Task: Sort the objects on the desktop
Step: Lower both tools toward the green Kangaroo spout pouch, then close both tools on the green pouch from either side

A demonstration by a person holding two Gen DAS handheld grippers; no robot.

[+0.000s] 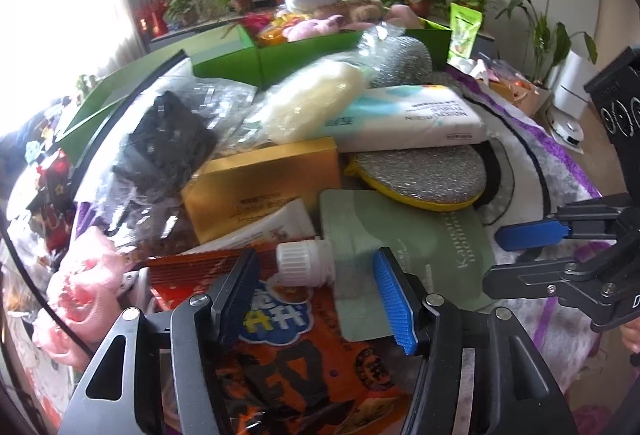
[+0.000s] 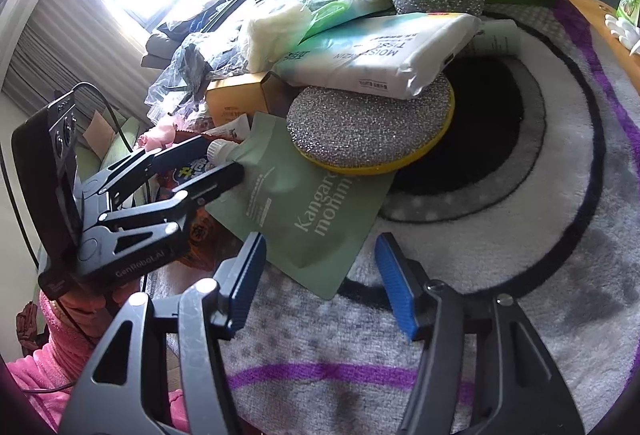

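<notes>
The green pouch [image 1: 404,259] lies flat at the near edge of the pile, its white cap [image 1: 305,262] resting on the orange snack bag [image 1: 304,347] and its far end tucked under the scourer [image 1: 420,171]. Your left hand-held gripper [image 1: 316,295] is released, jaws either side of the cap. To do this well, close on the cap and neck rather than the soft body, then draw the pouch toward you and out from under the scourer (lifting straight up would likely tip the tissue pack [image 1: 404,119] above). Your right hand-held gripper [image 2: 320,279] is also released, holding nothing, over the rug [image 2: 500,255] near the pouch's corner. Only the right view shows that corner lying free; only the left shows the cap between the pads.
</notes>
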